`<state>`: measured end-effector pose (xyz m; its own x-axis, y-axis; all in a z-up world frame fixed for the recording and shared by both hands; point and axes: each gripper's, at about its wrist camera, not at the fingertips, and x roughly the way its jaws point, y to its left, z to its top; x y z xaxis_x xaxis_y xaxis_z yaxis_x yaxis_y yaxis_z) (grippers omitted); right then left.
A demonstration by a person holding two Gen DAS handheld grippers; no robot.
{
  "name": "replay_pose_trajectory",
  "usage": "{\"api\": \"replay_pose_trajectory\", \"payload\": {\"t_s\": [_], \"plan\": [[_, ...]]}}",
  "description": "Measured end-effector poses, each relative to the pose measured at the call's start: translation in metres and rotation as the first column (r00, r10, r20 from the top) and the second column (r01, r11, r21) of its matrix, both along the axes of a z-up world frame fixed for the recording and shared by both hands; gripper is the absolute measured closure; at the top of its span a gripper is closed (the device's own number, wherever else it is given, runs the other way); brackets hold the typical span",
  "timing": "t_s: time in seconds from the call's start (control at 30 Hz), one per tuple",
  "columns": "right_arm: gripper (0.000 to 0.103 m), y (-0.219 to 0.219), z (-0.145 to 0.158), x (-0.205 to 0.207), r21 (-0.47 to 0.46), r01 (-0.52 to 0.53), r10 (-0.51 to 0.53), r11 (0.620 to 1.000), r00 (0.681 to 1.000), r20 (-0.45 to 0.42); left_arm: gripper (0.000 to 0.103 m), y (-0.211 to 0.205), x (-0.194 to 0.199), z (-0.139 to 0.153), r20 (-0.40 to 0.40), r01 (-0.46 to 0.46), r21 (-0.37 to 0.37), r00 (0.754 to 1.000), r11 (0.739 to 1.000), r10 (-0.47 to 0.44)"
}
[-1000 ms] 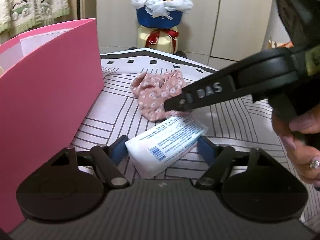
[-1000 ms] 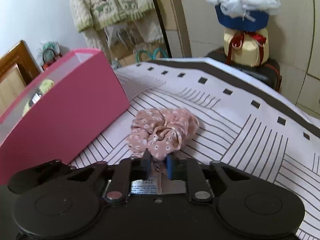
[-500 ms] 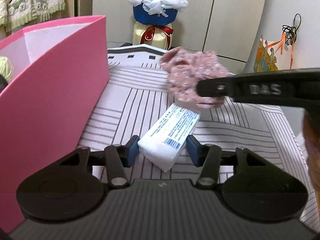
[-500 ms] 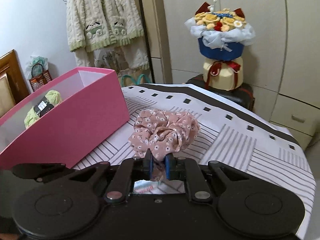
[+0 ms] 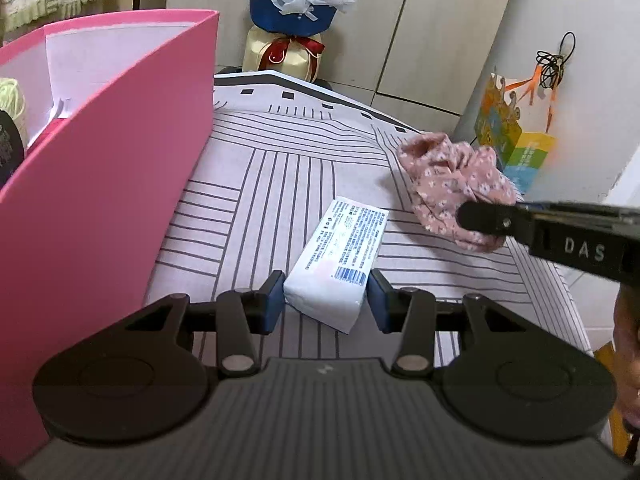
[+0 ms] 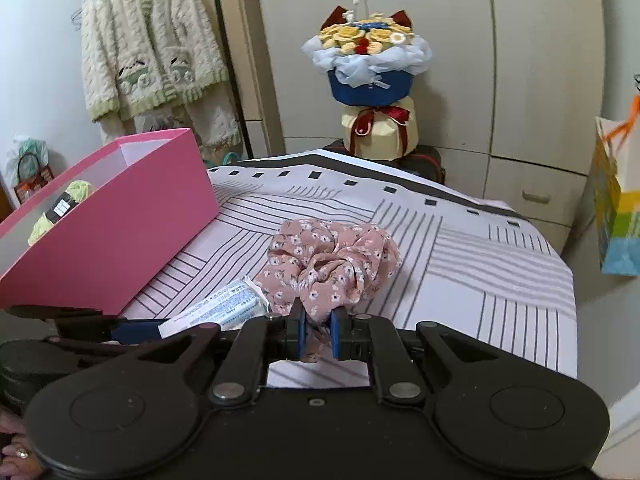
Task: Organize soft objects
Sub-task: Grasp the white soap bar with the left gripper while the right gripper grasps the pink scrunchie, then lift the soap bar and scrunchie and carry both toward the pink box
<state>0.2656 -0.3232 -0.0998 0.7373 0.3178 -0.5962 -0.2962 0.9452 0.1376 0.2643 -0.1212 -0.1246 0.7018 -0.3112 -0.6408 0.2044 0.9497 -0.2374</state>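
Change since earlier: scrunchie (image 6: 332,264) is now hanging clear of the cloth at the right of the left wrist view, having been lifted from beside the tissue pack; left claw has been closing in round the pack.
Right claw (image 6: 318,336): its blue pads (image 6: 297,330) are pinching together on a fold of the pink floral scrunchie, which is bunching up toward 12 o'clock from the tips.
Left claw (image 5: 326,300): it is straddling the near end of the tissue pack (image 5: 340,256), jaws apart; the left pad is sitting right at the pack's side and the right pad is showing a slim gap.
Tissue pack: it is lying flat on the tablecloth (image 5: 280,184), its long axis running from the claw toward 1 o'clock, printed label and barcode facing up.
Scrunchie from left view: it (image 5: 452,184) is showing at 2 o'clock from the left claw, held at the tip of the other tool's black arm.
Pink box (image 6: 120,216): it is standing open at 10 o'clock on the cloth, with a skein of pale green yarn (image 6: 60,210) lying inside.
Background: a flower bouquet (image 6: 370,60) is standing at 12 o'clock beyond the table, a knitted cardigan (image 6: 148,44) is hanging at 11 o'clock, and a colourful gift bag (image 6: 618,204) is sitting at 3 o'clock.
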Motion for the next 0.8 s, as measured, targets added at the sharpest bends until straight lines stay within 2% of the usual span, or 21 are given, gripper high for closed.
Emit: {"api": "replay_pose_trajectory", "payload": {"t_s": [0.33,0.47,0.57,0.73,0.8], "plan": [[0.089,0.008,-0.003,-0.045,0.017,0.037,-0.037,0.999,0.999,0.002,0.063,0.014,-0.020,0.011,0.039,0.025,-0.003,0.999,1.000,-0.025],[0.088,0.017,-0.006,-0.060,-0.023,0.035,-0.035,0.999,0.999,-0.013,0.063,0.017,-0.030,0.010,-0.013,0.100,-0.005,0.995,0.995,-0.100],[0.088,0.018,-0.006,-0.067,-0.033,0.029,-0.029,0.999,0.999,-0.017,0.059,0.014,-0.028,0.004,-0.095,0.157,-0.015,0.983,0.987,-0.158],[0.088,0.019,-0.003,-0.075,-0.052,0.036,-0.037,0.998,0.999,-0.012,0.047,0.006,-0.024,0.008,-0.038,0.182,0.035,0.983,0.983,-0.181],[0.088,0.019,-0.002,-0.078,-0.055,0.038,-0.039,0.998,0.999,-0.014,0.046,0.000,-0.018,0.007,-0.042,0.207,0.057,0.978,0.977,-0.205]]}}
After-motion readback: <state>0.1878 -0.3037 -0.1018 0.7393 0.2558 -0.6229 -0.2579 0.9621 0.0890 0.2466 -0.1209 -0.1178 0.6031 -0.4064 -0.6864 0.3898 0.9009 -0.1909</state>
